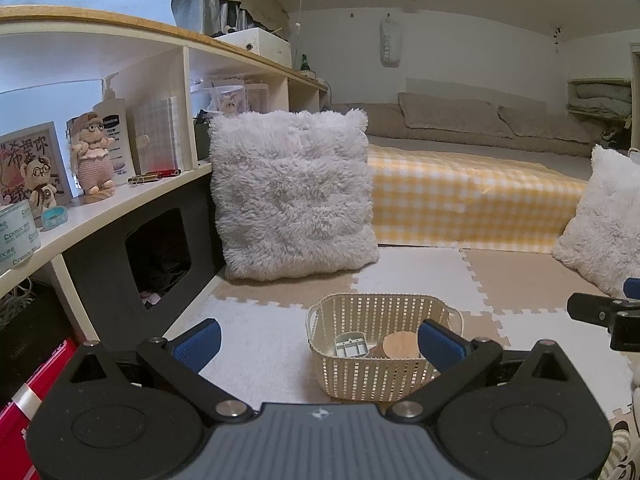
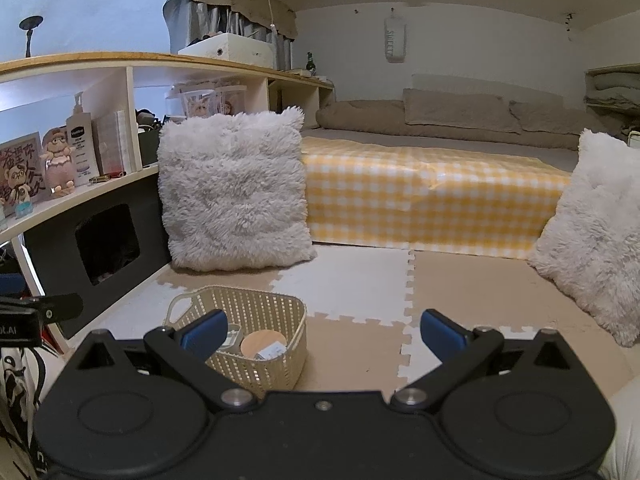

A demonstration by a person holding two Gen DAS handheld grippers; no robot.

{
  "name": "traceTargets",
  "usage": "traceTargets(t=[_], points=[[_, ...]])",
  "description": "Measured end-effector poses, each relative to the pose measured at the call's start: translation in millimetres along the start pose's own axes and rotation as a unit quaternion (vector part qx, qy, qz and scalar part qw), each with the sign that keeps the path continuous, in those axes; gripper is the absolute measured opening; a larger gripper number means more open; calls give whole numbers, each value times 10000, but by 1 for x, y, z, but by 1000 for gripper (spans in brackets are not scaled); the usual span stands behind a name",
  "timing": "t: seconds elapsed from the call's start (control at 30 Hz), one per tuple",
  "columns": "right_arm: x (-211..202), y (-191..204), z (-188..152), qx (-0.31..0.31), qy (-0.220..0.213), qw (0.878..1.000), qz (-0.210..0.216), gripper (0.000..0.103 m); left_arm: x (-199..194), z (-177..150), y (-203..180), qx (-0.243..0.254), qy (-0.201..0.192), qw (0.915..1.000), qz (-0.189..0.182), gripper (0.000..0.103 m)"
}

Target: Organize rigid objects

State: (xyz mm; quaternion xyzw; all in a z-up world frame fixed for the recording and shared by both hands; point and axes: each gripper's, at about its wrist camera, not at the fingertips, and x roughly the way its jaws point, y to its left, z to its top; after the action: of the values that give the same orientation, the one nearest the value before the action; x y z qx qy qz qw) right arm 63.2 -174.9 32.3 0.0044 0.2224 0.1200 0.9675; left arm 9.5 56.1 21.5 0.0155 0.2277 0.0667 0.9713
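Your basket point(image 1: 382, 354) sits on the foam mat in front of the 1 big fluffy pillow point(image 1: 290, 196) by the shelf. Your left gripper point(image 1: 320, 344) and right gripper point(image 2: 322, 332) both stand wide open and empty. Inside the basket lie 1 round wooden lid point(image 1: 400, 346) and 1 grey plastic piece point(image 1: 351, 345). For any further item, come down over the basket's middle and release low, clear of the rim.
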Motion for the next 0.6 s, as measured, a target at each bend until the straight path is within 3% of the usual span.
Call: traceTargets(t=[0.6], points=[[0, 0, -1, -7, -4, 10000, -12, 103, 0, 1, 0, 4, -34, 10000, 2, 103]])
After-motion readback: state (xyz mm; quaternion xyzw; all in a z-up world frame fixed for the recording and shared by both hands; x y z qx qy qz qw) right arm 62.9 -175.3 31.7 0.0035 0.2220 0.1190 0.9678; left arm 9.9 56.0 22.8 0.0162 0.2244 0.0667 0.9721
